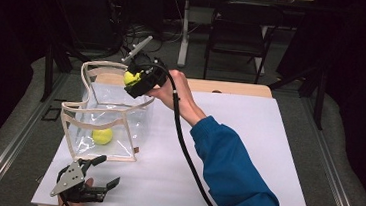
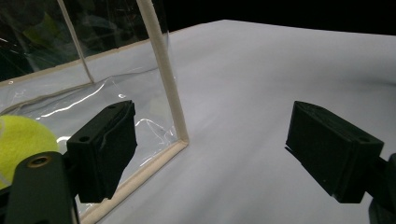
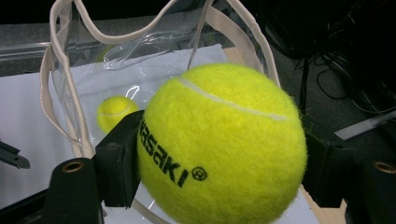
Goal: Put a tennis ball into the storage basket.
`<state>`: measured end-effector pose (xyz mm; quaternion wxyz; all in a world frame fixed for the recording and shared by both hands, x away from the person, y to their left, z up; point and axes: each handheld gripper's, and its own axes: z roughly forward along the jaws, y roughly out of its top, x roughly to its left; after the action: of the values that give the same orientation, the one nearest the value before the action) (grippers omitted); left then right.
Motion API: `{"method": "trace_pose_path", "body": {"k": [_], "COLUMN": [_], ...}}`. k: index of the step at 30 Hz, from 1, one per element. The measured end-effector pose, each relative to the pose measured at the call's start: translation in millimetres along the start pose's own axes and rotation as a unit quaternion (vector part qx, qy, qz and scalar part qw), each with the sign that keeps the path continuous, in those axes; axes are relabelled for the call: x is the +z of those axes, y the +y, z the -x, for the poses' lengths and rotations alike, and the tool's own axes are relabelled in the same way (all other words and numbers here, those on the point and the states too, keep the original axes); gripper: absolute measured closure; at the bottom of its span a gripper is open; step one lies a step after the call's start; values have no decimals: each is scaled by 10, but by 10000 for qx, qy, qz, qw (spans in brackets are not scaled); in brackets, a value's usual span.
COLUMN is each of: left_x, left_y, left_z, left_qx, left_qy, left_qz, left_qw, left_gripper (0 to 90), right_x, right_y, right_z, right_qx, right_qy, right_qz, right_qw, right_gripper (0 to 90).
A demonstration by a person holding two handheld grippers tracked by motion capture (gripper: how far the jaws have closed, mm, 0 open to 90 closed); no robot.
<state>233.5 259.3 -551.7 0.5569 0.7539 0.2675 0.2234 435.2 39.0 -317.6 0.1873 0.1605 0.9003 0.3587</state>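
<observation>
Your right hand-held gripper point(image 3: 219, 154) clamps a yellow tennis ball point(image 3: 219, 144) above the clear tote bag point(image 1: 107, 114) on the white worktop point(image 1: 247, 154), where a second tennis ball point(image 1: 102, 135) lies inside; your left hand-held gripper point(image 1: 101, 170) rests open beside the bag.

The clear bag's point(image 1: 106, 121) mouth gapes open above; 1 ball point(image 1: 102, 135) occupies its floor, the white board point(image 1: 247, 154) rightward lies bare.
</observation>
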Motion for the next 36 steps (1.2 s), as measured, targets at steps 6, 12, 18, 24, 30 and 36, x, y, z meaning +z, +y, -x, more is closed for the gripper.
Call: {"method": "trace_pose_path", "body": {"k": [6,12,18,24,30,36], "left_x": [-2,4,4,8,5,6], "left_y": [3,1,1,4,3,2], "left_z": [-4,-12,-10,-7,-11,-12], "left_qx": [5,12,9,30,24,24], "left_qy": [-45,-34,-37,-32,-49,-52], "left_qz": [31,20,19,-1,6,4], "left_qw": [10000,10000,10000,10000,10000,10000], "left_gripper": [157,157,157,157,157,157], "right_x": [104,179,254,289,324,366], "right_y": [33,58,49,34,13,11], "right_z": [-45,-57,-25,9,21,10], "right_qx": [-149,-149,-127,-13,28,35], "right_qy": [12,96,260,296,355,430], "right_qz": [-88,-186,-296,-403,-529,-629], "right_qw": [9998,9997,9991,9987,9980,9971], "right_gripper": [263,263,263,262,262,261]}}
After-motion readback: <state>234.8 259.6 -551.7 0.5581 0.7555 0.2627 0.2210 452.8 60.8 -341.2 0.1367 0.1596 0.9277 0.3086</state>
